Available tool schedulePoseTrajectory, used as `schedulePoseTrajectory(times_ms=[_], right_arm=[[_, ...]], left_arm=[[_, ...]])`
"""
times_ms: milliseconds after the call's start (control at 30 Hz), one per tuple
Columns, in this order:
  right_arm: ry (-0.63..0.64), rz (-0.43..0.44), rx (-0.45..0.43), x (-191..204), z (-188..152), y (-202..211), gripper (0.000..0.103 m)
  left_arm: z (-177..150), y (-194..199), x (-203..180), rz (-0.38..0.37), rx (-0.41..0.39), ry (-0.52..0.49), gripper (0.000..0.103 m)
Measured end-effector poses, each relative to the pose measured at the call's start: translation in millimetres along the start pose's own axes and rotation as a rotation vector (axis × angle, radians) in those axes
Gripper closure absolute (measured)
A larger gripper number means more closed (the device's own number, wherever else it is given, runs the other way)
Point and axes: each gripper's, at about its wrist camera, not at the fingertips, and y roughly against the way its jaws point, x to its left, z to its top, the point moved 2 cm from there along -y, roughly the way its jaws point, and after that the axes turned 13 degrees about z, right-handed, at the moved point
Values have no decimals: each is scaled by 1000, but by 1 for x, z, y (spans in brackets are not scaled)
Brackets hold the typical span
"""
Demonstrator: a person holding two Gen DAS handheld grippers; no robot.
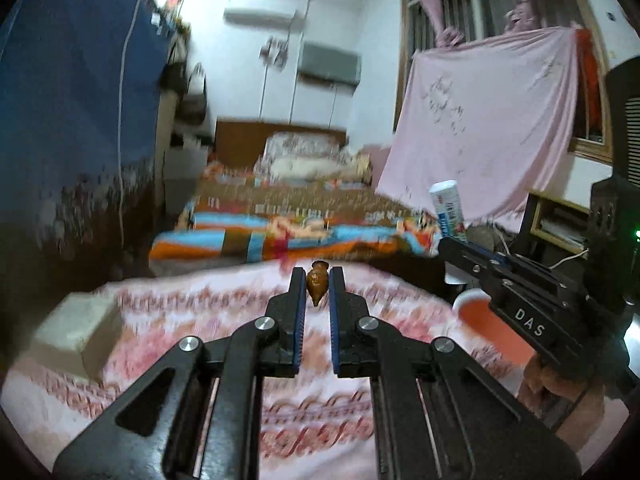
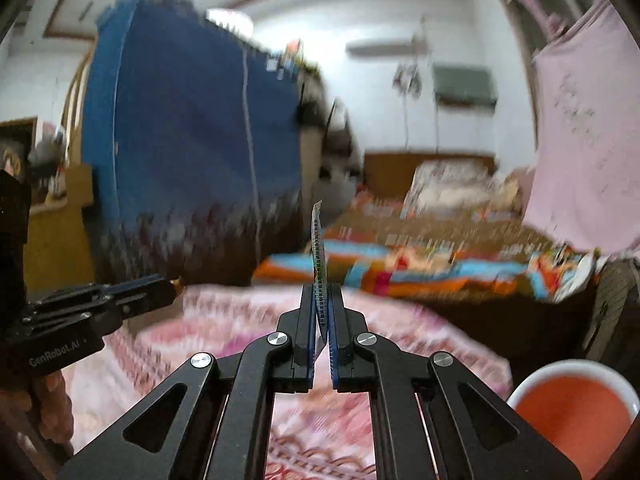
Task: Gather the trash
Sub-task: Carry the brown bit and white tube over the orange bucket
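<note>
Two tongs hover above the pink patterned cloth [image 1: 200,312]. On that cloth lies a pale block [image 1: 76,332] at its left end; a red bowl [image 2: 572,408] sits off its right end, a bed [image 1: 304,204] beyond. The left tongs [image 1: 317,284] pinch a small brown pointed scrap [image 1: 317,282]. The right tongs [image 2: 321,304] clamp a flat printed wrapper [image 2: 318,256], white and blue, upright.

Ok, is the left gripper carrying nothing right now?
No, the left gripper is shut on a small brown scrap pinched between its fingertips above the patterned cloth.
</note>
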Motion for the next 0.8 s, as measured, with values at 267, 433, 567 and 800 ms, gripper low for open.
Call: schedulePoseTrajectory(times_ms=[267,433,567,800], right_arm=[[47,-139,-178,-21,22,46,100],[36,-224,-197,-39,23,66,100],[0,-292,-186,-62,18,75,100],[-63,-389,-179,-92,10,103,100]], left_arm=[[24,14,-52,-79,-162,-80,103],[26,16,-83,-163,-175,-120,103],[21,13,-108,-229,-160,-149,103],[15,9,-142,-319,-135,-179,103]])
